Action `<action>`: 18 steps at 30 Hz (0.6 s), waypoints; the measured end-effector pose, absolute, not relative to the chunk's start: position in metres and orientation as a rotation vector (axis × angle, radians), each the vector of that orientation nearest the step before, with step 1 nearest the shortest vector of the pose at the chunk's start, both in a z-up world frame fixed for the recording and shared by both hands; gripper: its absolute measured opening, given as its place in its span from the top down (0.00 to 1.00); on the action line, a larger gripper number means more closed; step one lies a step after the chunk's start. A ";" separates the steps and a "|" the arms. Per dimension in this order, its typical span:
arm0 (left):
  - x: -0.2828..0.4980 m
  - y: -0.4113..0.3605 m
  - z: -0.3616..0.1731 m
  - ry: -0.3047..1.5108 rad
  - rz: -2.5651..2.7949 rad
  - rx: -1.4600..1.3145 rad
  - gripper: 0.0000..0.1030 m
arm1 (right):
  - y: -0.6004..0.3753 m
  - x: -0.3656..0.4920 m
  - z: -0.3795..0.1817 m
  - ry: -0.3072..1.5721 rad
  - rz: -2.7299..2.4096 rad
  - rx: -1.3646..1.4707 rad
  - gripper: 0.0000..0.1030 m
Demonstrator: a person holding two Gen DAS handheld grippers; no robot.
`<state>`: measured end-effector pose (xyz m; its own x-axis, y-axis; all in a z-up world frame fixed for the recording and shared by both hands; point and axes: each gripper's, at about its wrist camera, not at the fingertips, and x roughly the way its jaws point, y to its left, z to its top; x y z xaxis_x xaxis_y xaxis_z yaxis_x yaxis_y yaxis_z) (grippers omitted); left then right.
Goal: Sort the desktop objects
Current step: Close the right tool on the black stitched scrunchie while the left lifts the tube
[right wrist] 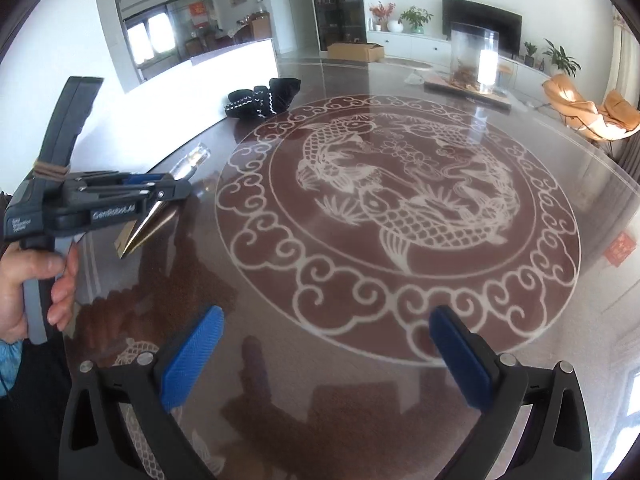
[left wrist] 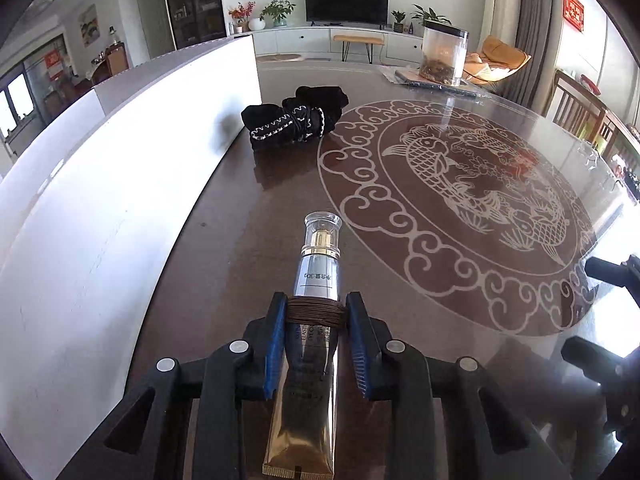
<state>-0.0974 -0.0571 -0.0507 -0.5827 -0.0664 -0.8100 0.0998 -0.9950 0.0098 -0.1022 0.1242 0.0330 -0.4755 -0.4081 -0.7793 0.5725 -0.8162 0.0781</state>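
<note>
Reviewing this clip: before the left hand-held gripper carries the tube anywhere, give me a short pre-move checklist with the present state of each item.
1. Left hand-held gripper closed on the cosmetic tube: ok, both blue pads press its sides at the brown cord wrap.
2. Tube clear of the table: ok in the right wrist view, where it hangs tilted with its crimped end lowest.
3. Clear cap on the tube: ok.
4. Right hand-held gripper free: ok, jaws wide apart with nothing between them.
5. Path toward the black pouch by the white board: ok, only bare tabletop between.
6. Grip firm enough to prevent slipping: cannot tell.
</note>
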 end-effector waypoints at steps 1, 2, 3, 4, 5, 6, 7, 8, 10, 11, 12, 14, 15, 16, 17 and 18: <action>-0.096 -0.061 -0.051 0.094 -2.708 1.380 0.71 | 0.111 -0.118 0.038 0.293 -2.266 1.107 0.00; -0.096 -0.065 -0.051 0.116 -2.699 1.374 0.72 | 0.095 -0.135 0.044 0.324 -2.234 1.071 0.00; -0.098 -0.067 -0.051 0.130 -2.691 1.367 0.72 | 0.077 -0.151 0.050 0.367 -2.214 1.016 0.00; -0.099 -0.069 -0.052 0.136 -2.684 1.361 0.72 | 0.056 -0.167 0.055 0.433 -2.190 0.961 0.00; -0.100 -0.070 -0.052 0.139 -2.682 1.357 0.72 | 0.032 -0.184 0.057 0.525 -2.155 0.924 0.00; -0.100 -0.071 -0.052 0.134 -2.680 1.354 0.71 | 0.009 -0.199 0.058 0.620 -2.125 0.890 0.00; -0.102 -0.069 -0.053 0.120 -2.678 1.351 0.71 | -0.014 -0.213 0.059 0.702 -2.083 0.860 0.00; -0.104 -0.068 -0.053 0.105 -2.675 1.349 0.71 | -0.036 -0.226 0.057 0.763 -2.029 0.859 0.00; -0.105 -0.068 -0.053 0.098 -2.673 1.346 0.71 | -0.074 -0.246 0.053 0.861 -1.958 0.861 0.00; -0.105 -0.069 -0.053 0.108 -2.675 1.345 0.71 | -0.090 -0.255 0.052 0.895 -1.935 0.859 0.00; -0.104 -0.071 -0.052 0.123 -2.676 1.344 0.71 | -0.103 -0.262 0.050 0.917 -1.927 0.854 0.00; -0.104 -0.074 -0.052 0.149 -2.678 1.341 0.71 | -0.125 -0.272 0.047 0.921 -1.897 0.848 0.00; -0.105 -0.075 -0.052 0.160 -2.679 1.341 0.71 | -0.132 -0.275 0.043 0.923 -1.869 0.864 0.01; -0.105 -0.076 -0.052 0.169 -2.682 1.341 0.71 | -0.138 -0.278 0.037 0.921 -1.831 0.904 0.15; -0.105 -0.076 -0.052 0.175 -2.685 1.341 0.72 | -0.142 -0.282 0.030 0.912 -1.785 0.967 0.28; -0.105 -0.077 -0.053 0.180 -2.686 1.341 0.72 | -0.139 -0.286 0.033 0.837 -1.796 0.983 0.43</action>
<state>-0.1048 -0.0765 -0.0527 -0.5952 -0.0657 -0.8009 0.1719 -0.9840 -0.0470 -0.2863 -0.1388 0.0331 -0.2821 -0.3820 -0.8801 0.9196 -0.3692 -0.1345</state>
